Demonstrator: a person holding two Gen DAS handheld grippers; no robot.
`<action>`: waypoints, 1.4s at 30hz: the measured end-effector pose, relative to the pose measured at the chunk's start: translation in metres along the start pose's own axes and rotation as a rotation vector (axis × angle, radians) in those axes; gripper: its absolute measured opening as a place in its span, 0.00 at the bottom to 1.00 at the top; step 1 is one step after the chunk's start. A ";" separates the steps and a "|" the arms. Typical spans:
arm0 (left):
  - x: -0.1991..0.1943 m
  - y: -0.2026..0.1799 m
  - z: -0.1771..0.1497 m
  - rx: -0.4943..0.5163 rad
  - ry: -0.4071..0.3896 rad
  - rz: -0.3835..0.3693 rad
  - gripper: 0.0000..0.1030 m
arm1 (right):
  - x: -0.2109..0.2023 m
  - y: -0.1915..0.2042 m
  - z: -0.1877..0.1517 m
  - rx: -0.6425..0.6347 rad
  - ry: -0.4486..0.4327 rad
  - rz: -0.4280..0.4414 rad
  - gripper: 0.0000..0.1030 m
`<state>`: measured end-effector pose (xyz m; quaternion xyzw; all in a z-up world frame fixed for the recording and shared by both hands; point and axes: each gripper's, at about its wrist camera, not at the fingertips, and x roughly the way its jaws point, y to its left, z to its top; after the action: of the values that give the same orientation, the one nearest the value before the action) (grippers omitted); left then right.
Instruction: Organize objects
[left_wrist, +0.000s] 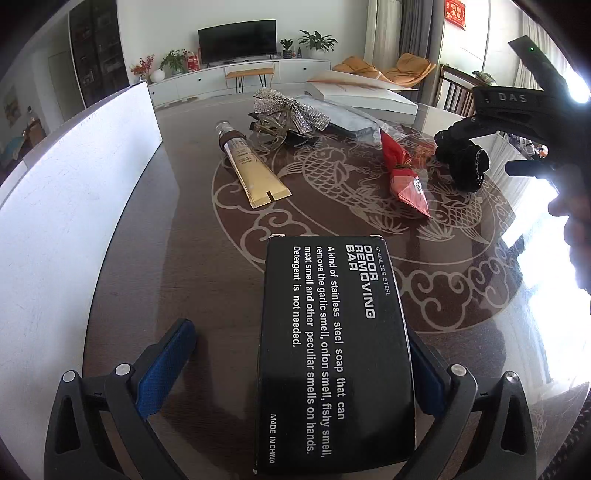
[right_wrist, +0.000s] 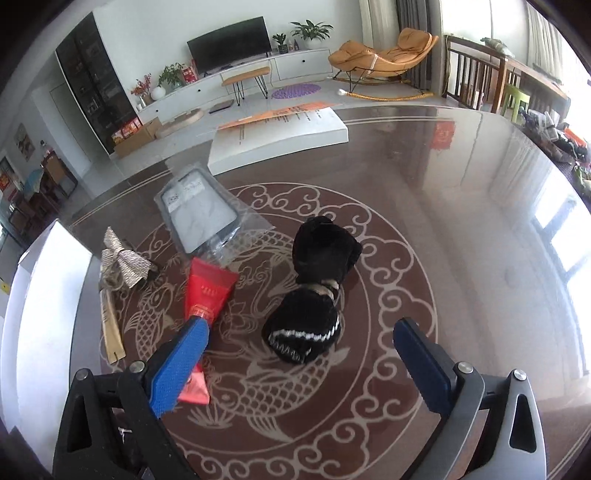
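Note:
A black box (left_wrist: 332, 354) printed "Odor Removing Bar" lies flat on the table between the fingers of my left gripper (left_wrist: 299, 332). The jaws stand wide; the left pad (left_wrist: 166, 362) is well clear of the box, while the right pad sits close against its side. In the right wrist view my right gripper (right_wrist: 299, 332) hangs open above a black knitted bundle (right_wrist: 306, 325) with a white stripe, gripping nothing. Its left finger (right_wrist: 184, 354) overlaps a red tube (right_wrist: 210, 291). From the left wrist view the right gripper (left_wrist: 517, 110) shows near the black bundle (left_wrist: 465, 158).
A gold tube (left_wrist: 255, 173), a glittery silver bow (left_wrist: 291, 110), the red tube (left_wrist: 402, 173) and a bagged phone case (right_wrist: 199, 210) lie on the fish-patterned table (right_wrist: 461, 221). A white box (left_wrist: 74, 184) stands along the left, another (right_wrist: 277, 136) at the far edge.

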<state>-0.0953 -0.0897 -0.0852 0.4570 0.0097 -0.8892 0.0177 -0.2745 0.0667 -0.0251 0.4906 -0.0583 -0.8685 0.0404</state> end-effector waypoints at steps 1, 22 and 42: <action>0.000 0.000 0.000 0.001 0.000 0.001 1.00 | 0.012 -0.001 0.006 0.007 0.023 -0.015 0.78; 0.001 -0.001 0.001 0.001 0.000 0.001 1.00 | -0.028 0.021 -0.146 -0.221 -0.090 -0.097 0.95; 0.001 -0.001 0.001 0.000 0.000 0.001 1.00 | -0.026 0.009 -0.143 -0.117 -0.072 -0.106 1.00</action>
<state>-0.0962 -0.0883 -0.0853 0.4569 0.0093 -0.8893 0.0179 -0.1385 0.0528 -0.0745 0.4581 0.0171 -0.8885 0.0208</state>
